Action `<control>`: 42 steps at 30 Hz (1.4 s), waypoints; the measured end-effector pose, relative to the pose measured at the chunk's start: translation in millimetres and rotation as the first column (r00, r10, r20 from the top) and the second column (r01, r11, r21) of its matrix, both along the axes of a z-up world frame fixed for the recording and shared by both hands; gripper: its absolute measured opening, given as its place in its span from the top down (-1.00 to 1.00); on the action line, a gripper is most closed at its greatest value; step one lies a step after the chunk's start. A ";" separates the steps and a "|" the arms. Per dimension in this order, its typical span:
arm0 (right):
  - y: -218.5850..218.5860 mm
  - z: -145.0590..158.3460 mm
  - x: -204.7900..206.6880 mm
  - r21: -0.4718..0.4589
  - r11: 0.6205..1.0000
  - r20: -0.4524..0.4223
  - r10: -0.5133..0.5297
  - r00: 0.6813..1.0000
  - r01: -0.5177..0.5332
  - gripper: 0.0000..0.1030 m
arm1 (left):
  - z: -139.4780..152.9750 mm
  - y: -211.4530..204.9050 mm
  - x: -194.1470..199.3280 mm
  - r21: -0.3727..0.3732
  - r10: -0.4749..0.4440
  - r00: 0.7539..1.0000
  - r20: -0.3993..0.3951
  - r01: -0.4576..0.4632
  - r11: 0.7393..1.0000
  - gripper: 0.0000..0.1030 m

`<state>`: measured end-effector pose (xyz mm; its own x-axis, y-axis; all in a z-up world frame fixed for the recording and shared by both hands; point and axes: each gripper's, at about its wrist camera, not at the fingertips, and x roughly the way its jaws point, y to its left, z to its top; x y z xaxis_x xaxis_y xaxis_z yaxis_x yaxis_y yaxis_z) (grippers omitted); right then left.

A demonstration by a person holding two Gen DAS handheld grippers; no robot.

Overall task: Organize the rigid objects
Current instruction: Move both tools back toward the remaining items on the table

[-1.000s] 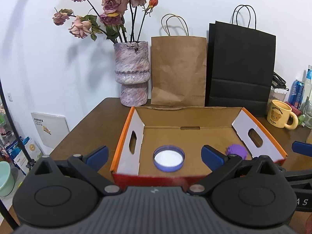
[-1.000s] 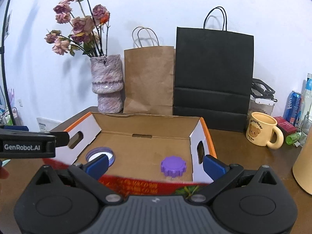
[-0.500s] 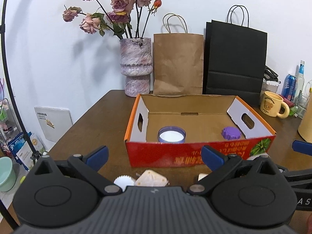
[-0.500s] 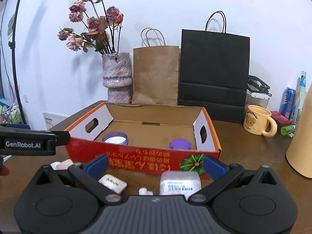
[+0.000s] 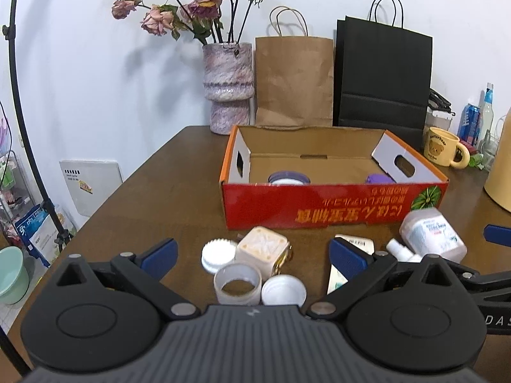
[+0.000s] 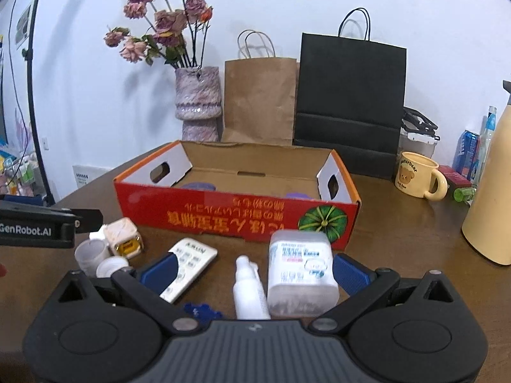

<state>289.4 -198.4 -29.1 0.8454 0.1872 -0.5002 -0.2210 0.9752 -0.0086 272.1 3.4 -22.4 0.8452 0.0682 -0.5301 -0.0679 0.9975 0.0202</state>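
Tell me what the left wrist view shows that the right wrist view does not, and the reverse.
Only the left wrist view: a white ribbed cap on the table, a green bowl off the table's left edge, and the insides of the ring in the box.

Only the right wrist view: a small blue piece near the right gripper, and the tall cream jug in full.

Both: the red box, cube, open cup, pump bottle, remote, vase, bags and mug. Both grippers, including the left gripper, are open and empty.

Centre frame, the red box (image 5: 332, 204) holds two purple lids; caps (image 5: 282, 290), a cube (image 5: 262, 249) and a bottle (image 5: 431, 234) lie below it between the gaping tongs (image 5: 252, 255).
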 end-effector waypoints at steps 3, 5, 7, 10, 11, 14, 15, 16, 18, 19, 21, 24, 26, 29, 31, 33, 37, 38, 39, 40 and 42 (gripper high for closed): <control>2.3 -5.5 -6.3 -0.006 1.000 -0.011 0.010 1.000 -0.010 -1.00 | -4.5 2.3 -4.9 -0.002 -0.002 1.000 -0.009 0.002 1.000 -1.00; 4.3 -9.0 -9.7 -0.013 1.000 -0.018 0.015 1.000 -0.016 -1.00 | -7.1 3.1 -8.9 -0.002 -0.003 1.000 -0.012 0.003 1.000 -1.00; 6.2 -12.2 -13.4 -0.018 1.000 -0.024 0.023 0.999 -0.024 -1.00 | -10.1 4.4 -12.4 -0.001 -0.004 1.000 -0.016 0.004 1.000 -1.00; 8.6 -15.6 -19.7 -0.026 0.999 -0.030 0.032 0.999 -0.033 -1.00 | -16.0 6.6 -17.8 0.004 -0.008 1.000 -0.023 0.008 1.000 -1.00; 9.9 -16.6 -22.1 -0.029 0.999 -0.030 0.034 0.999 -0.035 -1.00 | -17.7 7.0 -19.0 0.007 -0.009 1.000 -0.026 0.009 1.000 -1.00; 11.4 -18.2 -27.9 -0.034 0.998 -0.032 0.045 0.998 -0.046 -1.00 | -23.1 8.9 -22.4 0.009 -0.010 0.999 -0.037 0.011 1.000 -1.00; 12.2 -19.0 -29.7 -0.035 0.998 -0.033 0.049 0.998 -0.050 -1.00 | -24.7 9.6 -23.4 0.009 -0.010 0.999 -0.041 0.011 1.000 -1.00; 13.1 -20.1 -31.4 -0.038 0.998 -0.034 0.054 0.998 -0.055 -1.00 | -26.3 10.3 -24.4 0.009 -0.010 0.999 -0.044 0.011 1.000 -1.00; 13.6 -22.1 -33.3 -0.043 0.997 -0.037 0.061 0.997 -0.063 -1.00 | -29.0 11.1 -26.2 0.008 -0.012 0.999 -0.049 0.012 1.000 -1.00; 14.4 -23.2 -34.3 -0.046 0.997 -0.039 0.064 0.997 -0.066 -1.00 | -30.1 11.6 -27.0 0.009 -0.013 0.999 -0.052 0.014 1.000 -1.00; 15.7 -25.2 -35.9 -0.051 0.996 -0.043 0.068 0.997 -0.070 -1.00 | -32.8 13.2 -28.3 0.011 -0.016 0.998 -0.057 0.016 1.000 -1.00; 17.7 -28.3 -37.5 -0.058 0.995 -0.050 0.079 0.996 -0.082 -0.98 | -36.4 16.6 -29.6 0.016 -0.016 0.998 -0.064 0.017 1.000 -1.00; 20.0 -30.1 -37.1 -0.063 0.993 -0.055 0.093 0.994 -0.096 -0.94 | -38.0 19.2 -29.2 0.016 -0.012 0.998 -0.067 0.013 1.000 -1.00; 23.8 -32.9 -34.7 -0.070 0.991 -0.070 0.113 0.991 -0.118 -0.78 | -39.4 23.7 -28.0 0.012 -0.006 0.997 -0.071 0.007 1.000 -1.00; 26.1 -34.8 -31.6 -0.074 0.989 -0.083 0.121 0.989 -0.127 -0.66 | -40.0 26.7 -27.6 0.010 -0.004 0.997 -0.071 0.005 1.000 -1.00; 27.5 -36.2 -27.8 -0.074 0.988 -0.096 0.127 0.987 -0.134 -0.55 | -40.5 28.9 -27.4 0.009 -0.003 0.997 -0.071 0.003 1.000 -1.00; 31.1 -38.2 -21.2 -0.085 0.986 -0.104 0.132 0.986 -0.141 -0.52 | -41.5 32.2 -25.5 0.004 -0.002 0.997 -0.072 0.002 1.000 -1.00; 31.7 -38.2 -19.4 -0.086 0.986 -0.105 0.132 0.986 -0.141 -0.51 | -41.8 33.1 -25.2 0.003 -0.002 0.997 -0.072 0.002 1.000 -1.00; 32.4 -38.1 -18.1 -0.087 0.986 -0.105 0.132 0.986 -0.141 -0.49 | -42.1 33.7 -24.7 0.003 -0.002 0.997 -0.073 0.002 1.000 -1.00; 33.4 -38.1 -16.7 -0.089 0.986 -0.105 0.132 0.986 -0.142 -0.43 | -42.4 34.2 -24.2 0.003 -0.002 0.997 -0.074 0.002 1.000 -1.00; 35.0 -38.8 -13.8 -0.090 0.985 -0.112 0.138 0.984 -0.148 -0.28 | -43.0 35.5 -23.2 0.002 -0.003 0.997 -0.076 0.003 1.000 -1.00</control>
